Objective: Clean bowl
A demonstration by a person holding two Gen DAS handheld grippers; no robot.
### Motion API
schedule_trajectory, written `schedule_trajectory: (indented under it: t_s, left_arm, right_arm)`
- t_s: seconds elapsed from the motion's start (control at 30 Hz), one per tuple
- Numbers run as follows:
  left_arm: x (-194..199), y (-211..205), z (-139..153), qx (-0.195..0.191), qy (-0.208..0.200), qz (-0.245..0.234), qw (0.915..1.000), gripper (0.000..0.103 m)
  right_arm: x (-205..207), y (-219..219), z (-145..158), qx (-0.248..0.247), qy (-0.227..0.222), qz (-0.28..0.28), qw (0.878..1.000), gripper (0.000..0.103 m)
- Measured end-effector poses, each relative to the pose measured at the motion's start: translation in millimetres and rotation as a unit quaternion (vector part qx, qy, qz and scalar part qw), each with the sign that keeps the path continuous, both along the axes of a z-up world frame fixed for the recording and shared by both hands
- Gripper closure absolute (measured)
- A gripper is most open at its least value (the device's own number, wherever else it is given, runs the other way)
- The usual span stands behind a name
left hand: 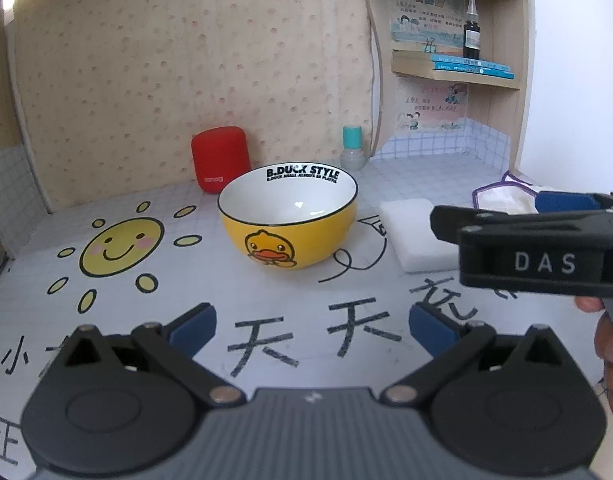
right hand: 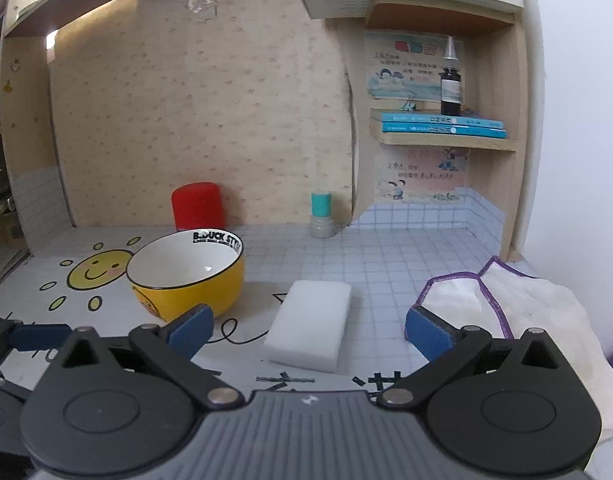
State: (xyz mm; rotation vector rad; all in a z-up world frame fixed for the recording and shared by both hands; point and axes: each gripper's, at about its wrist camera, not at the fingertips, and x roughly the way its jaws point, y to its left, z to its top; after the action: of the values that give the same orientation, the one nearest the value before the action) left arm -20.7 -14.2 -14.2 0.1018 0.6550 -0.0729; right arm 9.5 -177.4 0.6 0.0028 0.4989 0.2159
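A yellow duck bowl (left hand: 288, 222) with a white inside stands upright on the printed table mat; it also shows in the right wrist view (right hand: 186, 276). A white sponge block (left hand: 416, 234) lies right of the bowl, apart from it; it also shows in the right wrist view (right hand: 310, 330). My left gripper (left hand: 312, 326) is open and empty, in front of the bowl. My right gripper (right hand: 308, 330) is open and empty, with the sponge lying between and just beyond its blue pads (right hand: 192, 330). The right gripper's body (left hand: 542, 248) shows side-on at the right of the left wrist view.
A white cloth with purple trim (right hand: 506, 312) lies at the right. A red cylinder speaker (left hand: 220, 164) and a small teal-capped bottle (left hand: 352, 148) stand by the back wall. A shelf (right hand: 442, 138) with blue books and a dark bottle hangs at the right.
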Motion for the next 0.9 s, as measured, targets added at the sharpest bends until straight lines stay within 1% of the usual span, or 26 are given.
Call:
schedule_trajectory:
  t_s: [0.33,0.47,0.7,0.9]
  left_arm:
    - [-1.4,2.1,-0.8,0.002,0.008,0.005,1.0000,0.000]
    - [-2.4,2.6,-0.8,0.003,0.010,0.005,0.9999,0.000]
    - [-4.0,3.4,-0.6,0.006,0.013,0.007,0.9999,0.000]
    - [-8.2,-4.2,-1.9,0.008,0.016,-0.004,0.9998,0.000]
  right_arm:
    - [-2.2,15.5,2.5,-0.026,0.002,0.005,1.000,0.000]
    - [-3.8,17.3,2.6,-0.028,0.000,0.009,1.000,0.000]
    - [-1.7,12.9,1.1,-0.032,0.006,-0.010,0.999,0.000]
    - [-3.7,15.8,4.1,-0.036,0.003,-0.005,0.999,0.000]
